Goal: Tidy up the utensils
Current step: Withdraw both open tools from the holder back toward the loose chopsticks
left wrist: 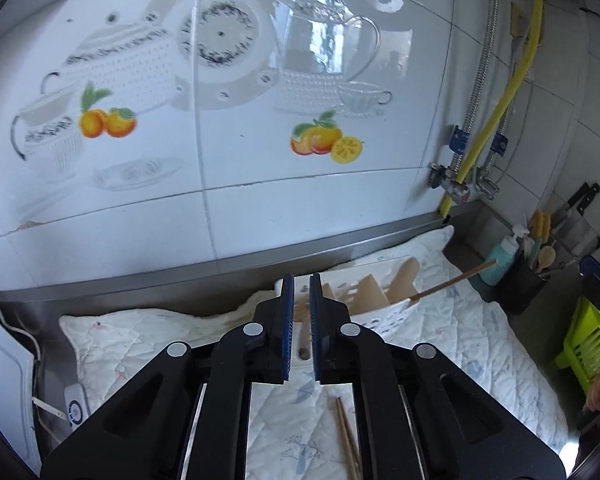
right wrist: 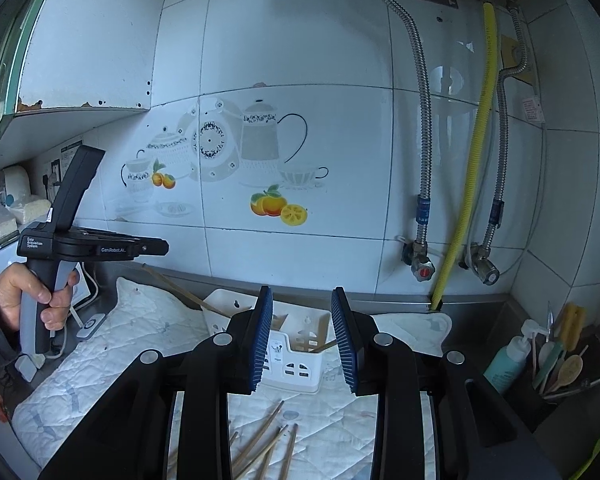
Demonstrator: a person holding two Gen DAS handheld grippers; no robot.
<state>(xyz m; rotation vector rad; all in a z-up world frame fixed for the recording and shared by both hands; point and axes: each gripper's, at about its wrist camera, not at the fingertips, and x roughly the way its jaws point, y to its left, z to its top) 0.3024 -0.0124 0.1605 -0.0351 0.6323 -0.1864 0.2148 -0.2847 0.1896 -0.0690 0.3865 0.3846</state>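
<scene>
A white slotted utensil holder point(right wrist: 296, 368) point(left wrist: 384, 320) lies on the quilted cloth against the wall. It holds flat wooden pieces point(left wrist: 404, 276), and a chopstick point(left wrist: 456, 278) pokes out to its right. Another long stick point(right wrist: 180, 288) point(left wrist: 303, 340) leans out of it toward my left gripper point(left wrist: 302, 280) point(right wrist: 166, 247). That gripper hovers above the cloth with its jaws a narrow gap apart; the stick shows through the gap, and the pads do not press on it. My right gripper point(right wrist: 302, 292) is open and empty in front of the holder. Several loose chopsticks point(right wrist: 260, 444) point(left wrist: 346, 436) lie on the cloth below.
The quilted cloth point(right wrist: 100, 360) covers the steel counter. At right stand a teal soap bottle point(right wrist: 508, 360) and a black caddy of spoons point(right wrist: 560, 392). Valves and hoses point(right wrist: 420, 268) run down the tiled wall. A green rack point(left wrist: 584, 344) sits far right, and a corded white device point(right wrist: 88, 326) at left.
</scene>
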